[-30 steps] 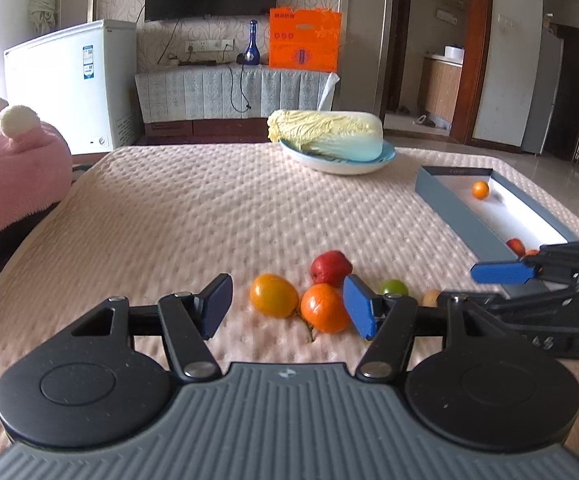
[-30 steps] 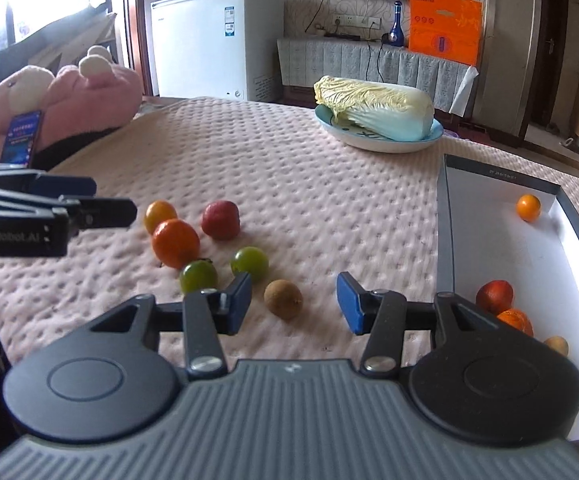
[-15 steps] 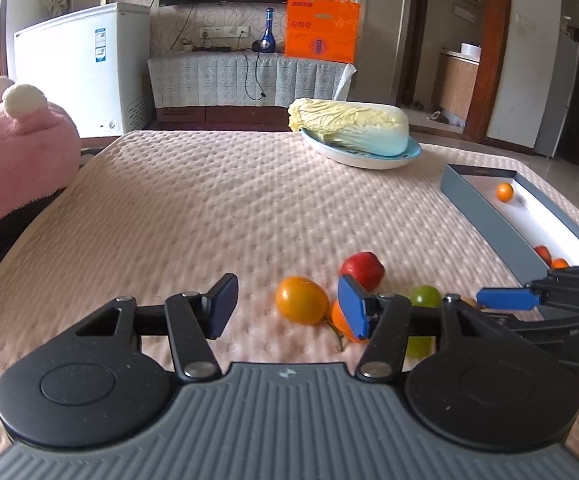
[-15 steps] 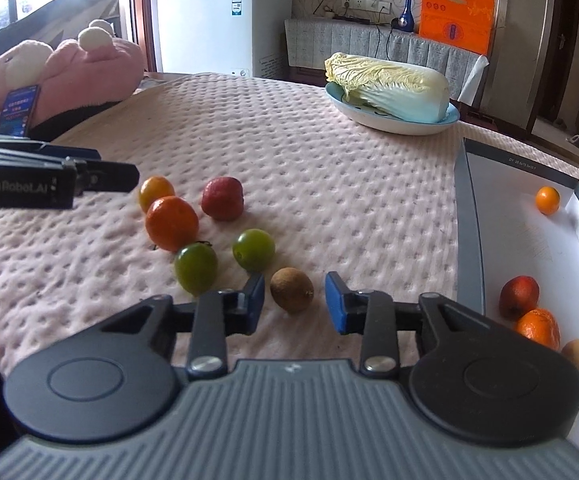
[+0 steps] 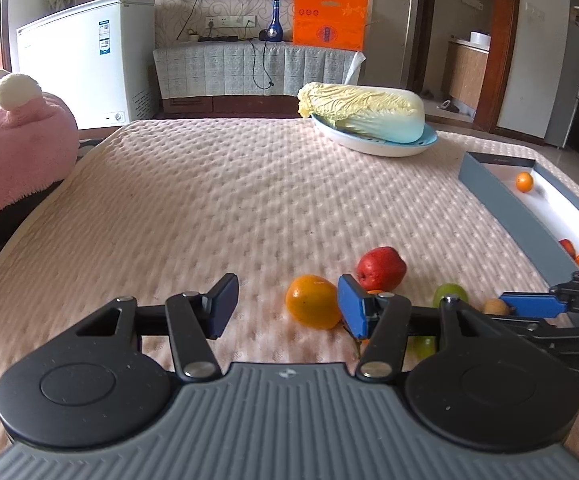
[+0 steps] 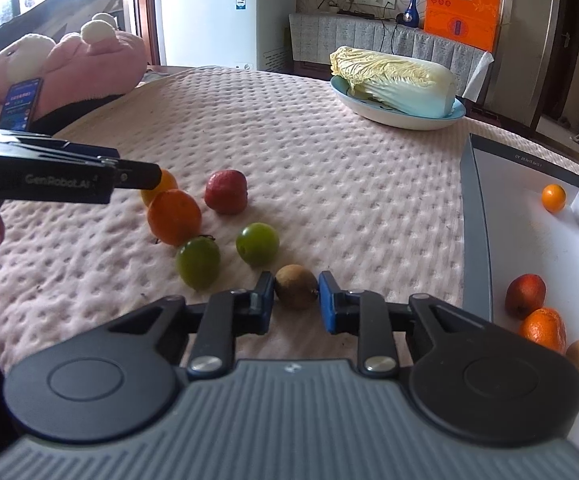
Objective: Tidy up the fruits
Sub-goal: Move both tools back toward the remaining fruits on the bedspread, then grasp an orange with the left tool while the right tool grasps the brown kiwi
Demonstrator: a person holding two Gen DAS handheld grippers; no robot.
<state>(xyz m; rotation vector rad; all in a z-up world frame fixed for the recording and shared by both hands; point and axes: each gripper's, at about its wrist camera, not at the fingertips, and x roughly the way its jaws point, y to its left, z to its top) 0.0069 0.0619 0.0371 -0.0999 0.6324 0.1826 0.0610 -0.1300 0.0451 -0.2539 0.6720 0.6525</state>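
My right gripper [image 6: 295,300] is shut on a small brown fruit [image 6: 295,292] that lies on the pink bedspread; both blue pads press its sides. Beyond it lie two green fruits [image 6: 197,262] [image 6: 257,243], an orange tangerine [image 6: 173,216] and a red fruit [image 6: 225,192]. My left gripper [image 5: 287,308] is open. A yellow-orange fruit [image 5: 313,302] sits between its fingers, close to the right pad, with a wide gap on the left. The red fruit [image 5: 381,268] lies just past that pad. From the right wrist view the left gripper [image 6: 145,174] reaches in over the yellow-orange fruit [image 6: 167,184].
A grey box [image 6: 475,220] with a white floor lies at the right and holds several fruits, among them a small orange [image 6: 553,198] and a red fruit [image 6: 525,296]. A cabbage on a blue plate [image 5: 369,146] stands at the back. A pink plush toy [image 5: 13,136] lies at the left.
The right jaws have closed onto the brown fruit. My left gripper has moved forward and down, its jaws have narrowed a little, and the yellow-orange fruit now lies between its fingers.
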